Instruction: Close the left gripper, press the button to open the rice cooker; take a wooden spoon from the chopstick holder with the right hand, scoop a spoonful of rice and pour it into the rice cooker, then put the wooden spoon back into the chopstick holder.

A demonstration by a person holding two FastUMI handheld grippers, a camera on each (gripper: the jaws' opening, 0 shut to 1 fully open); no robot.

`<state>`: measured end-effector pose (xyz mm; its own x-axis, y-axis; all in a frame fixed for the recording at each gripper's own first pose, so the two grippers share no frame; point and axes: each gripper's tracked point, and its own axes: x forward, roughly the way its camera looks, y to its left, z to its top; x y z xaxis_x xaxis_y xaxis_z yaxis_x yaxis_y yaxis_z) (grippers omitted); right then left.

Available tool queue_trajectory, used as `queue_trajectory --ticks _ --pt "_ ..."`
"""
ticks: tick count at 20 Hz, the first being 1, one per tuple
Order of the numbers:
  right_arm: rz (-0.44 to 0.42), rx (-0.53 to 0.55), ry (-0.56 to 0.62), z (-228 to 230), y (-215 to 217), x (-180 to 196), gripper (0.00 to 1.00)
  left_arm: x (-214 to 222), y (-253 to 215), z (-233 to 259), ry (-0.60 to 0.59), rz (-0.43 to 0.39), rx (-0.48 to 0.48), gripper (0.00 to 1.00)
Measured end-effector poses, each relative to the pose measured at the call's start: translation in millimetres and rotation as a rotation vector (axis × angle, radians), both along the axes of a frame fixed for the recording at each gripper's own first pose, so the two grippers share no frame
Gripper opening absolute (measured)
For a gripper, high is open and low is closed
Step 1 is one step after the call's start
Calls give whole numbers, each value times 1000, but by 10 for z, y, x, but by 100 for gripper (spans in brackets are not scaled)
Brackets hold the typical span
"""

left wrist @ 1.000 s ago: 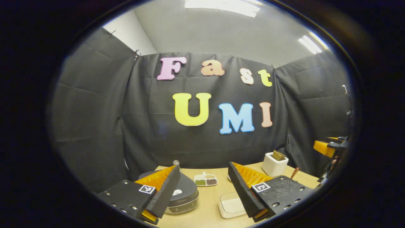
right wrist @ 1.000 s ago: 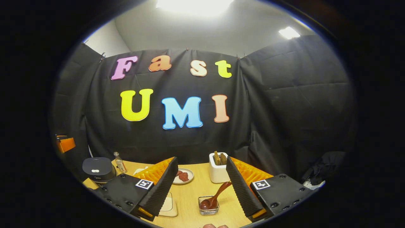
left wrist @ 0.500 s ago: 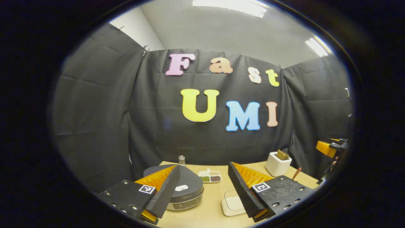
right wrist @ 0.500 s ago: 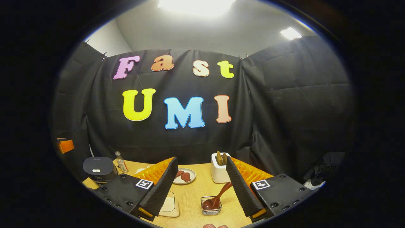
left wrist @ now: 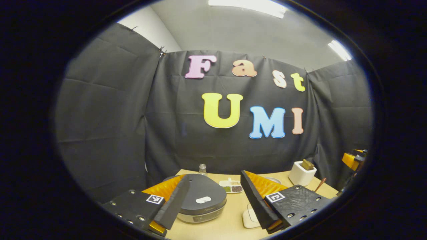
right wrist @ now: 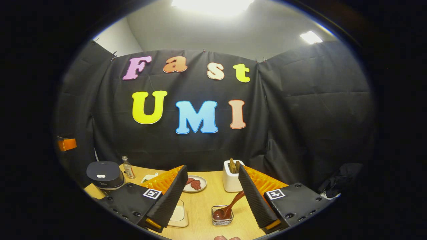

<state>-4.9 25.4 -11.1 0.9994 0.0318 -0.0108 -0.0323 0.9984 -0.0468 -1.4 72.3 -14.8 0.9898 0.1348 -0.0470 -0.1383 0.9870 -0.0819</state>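
Left tool [left wrist: 213, 196] released, rice cooker [left wrist: 201, 202] between its fingers, right tool [right wrist: 211, 191] released, wooden spoon [right wrist: 228, 206] ahead

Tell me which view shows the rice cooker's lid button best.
The left gripper view: the rice cooker sits close, its white lid button facing the camera between the open claw's fingers. In the right gripper view it sits far off, the button tiny.

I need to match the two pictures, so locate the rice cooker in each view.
Left gripper view: the rice cooker sits low and centre-left, between the left gripper's open fingers, lid shut.
Right gripper view: it sits at the far left table edge, beside a small bottle.
Shared landmark: the white chopstick holder.
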Motion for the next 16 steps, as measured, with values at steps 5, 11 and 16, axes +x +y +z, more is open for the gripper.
queue_trajectory --ticks 5,11,16 --pt "-4 10 1 7 6 13 98 137 272 89 10 23 5 86" --pt "-31 5 -2 18 -65 -10 98 385 610 197 29 15 -10 35" --pt "-68 -17 5 10 -216 -79 98 611 768 1 93 18 -117 1"
